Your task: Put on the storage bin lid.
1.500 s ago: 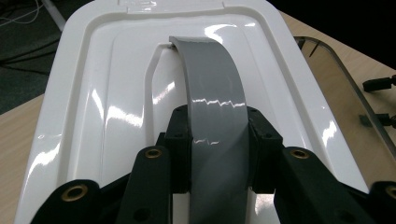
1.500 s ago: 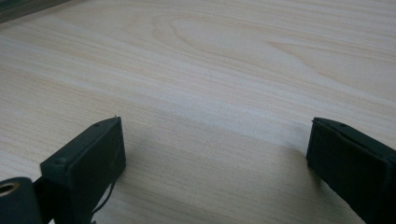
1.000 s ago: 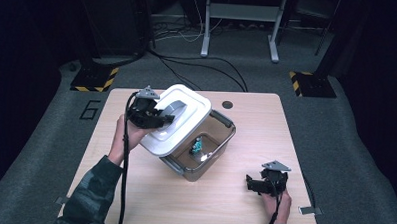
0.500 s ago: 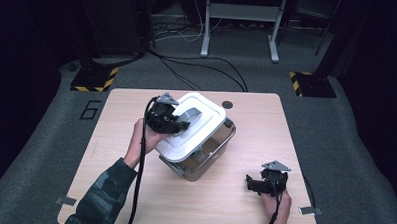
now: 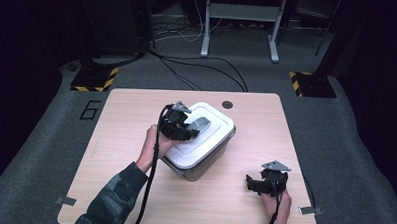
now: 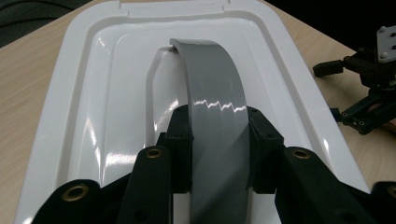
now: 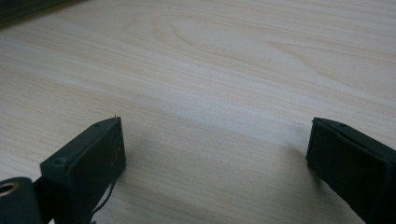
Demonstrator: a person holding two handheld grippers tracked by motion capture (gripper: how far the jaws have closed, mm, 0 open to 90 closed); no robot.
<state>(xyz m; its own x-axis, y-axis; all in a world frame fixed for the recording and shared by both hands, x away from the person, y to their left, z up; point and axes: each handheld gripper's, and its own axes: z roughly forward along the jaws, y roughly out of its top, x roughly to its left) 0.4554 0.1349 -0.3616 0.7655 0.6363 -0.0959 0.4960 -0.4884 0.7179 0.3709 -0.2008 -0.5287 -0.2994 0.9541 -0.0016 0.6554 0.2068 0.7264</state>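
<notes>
Number "6" on grey floor mat point(image 5: 90, 109)

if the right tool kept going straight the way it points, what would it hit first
Probably nothing close: the right tool points left across bare table, open and empty. The clear bin sits up and left of that line, though depth is unclear.

White lid point(image 5: 201, 137) with a grey handle point(image 6: 215, 121) on a clear-walled bin point(image 5: 208, 162); both grippers black, left gripper point(image 5: 182, 127) and right gripper point(image 5: 258, 185); pale wood-grain table point(image 5: 126, 114); far left and far right, yellow-and-black striped floor plates point(image 5: 92, 81) on grey carpet point(image 5: 30, 136)
</notes>
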